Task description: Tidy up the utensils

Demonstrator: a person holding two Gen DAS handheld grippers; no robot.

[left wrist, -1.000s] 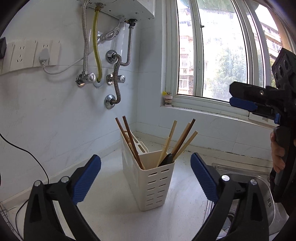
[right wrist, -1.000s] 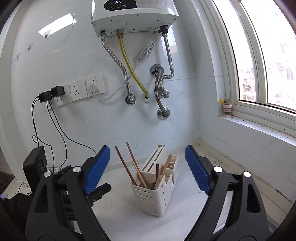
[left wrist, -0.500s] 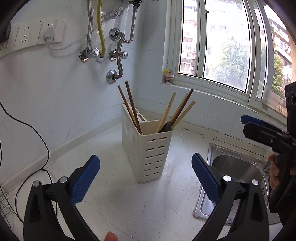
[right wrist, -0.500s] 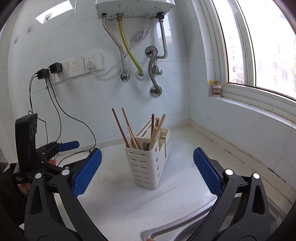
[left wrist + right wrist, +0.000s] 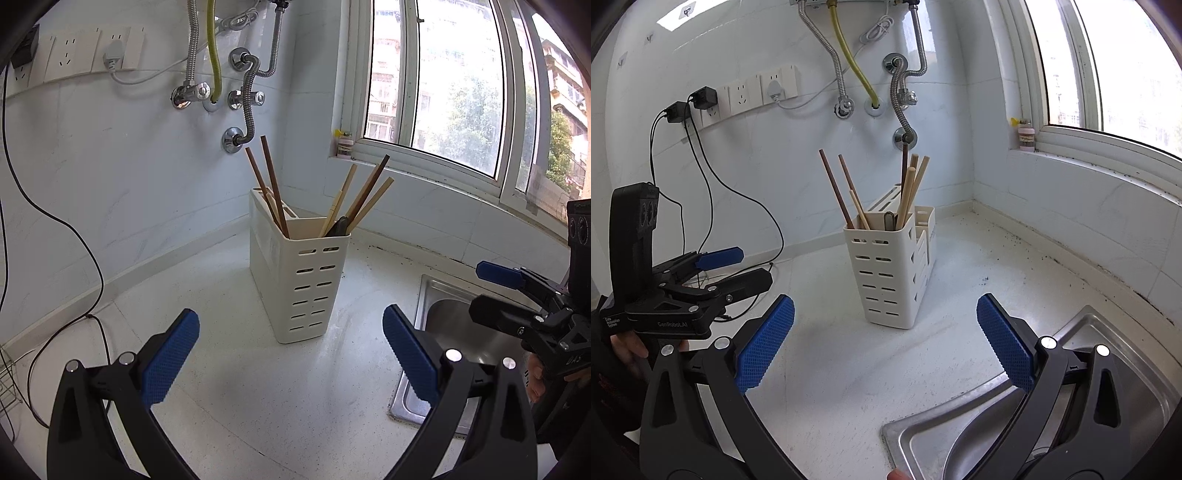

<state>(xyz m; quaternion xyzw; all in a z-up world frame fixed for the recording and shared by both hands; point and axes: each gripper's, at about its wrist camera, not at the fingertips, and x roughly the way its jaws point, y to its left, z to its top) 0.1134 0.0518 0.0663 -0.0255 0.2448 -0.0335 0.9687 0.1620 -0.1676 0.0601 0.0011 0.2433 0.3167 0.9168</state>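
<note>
left wrist view: the left gripper (image 5: 291,358) is spread wide and holds nothing, hanging in front of the utensil holder (image 5: 299,280), which stands on the countertop (image 5: 229,376) with chopsticks (image 5: 273,186) leaning out of it. the sink (image 5: 424,369) lies right of the holder, with the right gripper (image 5: 491,295) above it.

right wrist view: the right gripper (image 5: 886,343) is spread wide too, empty, in front of the holder (image 5: 886,273). the left gripper (image 5: 738,269) hovers left of the holder, fingers apart.
</note>
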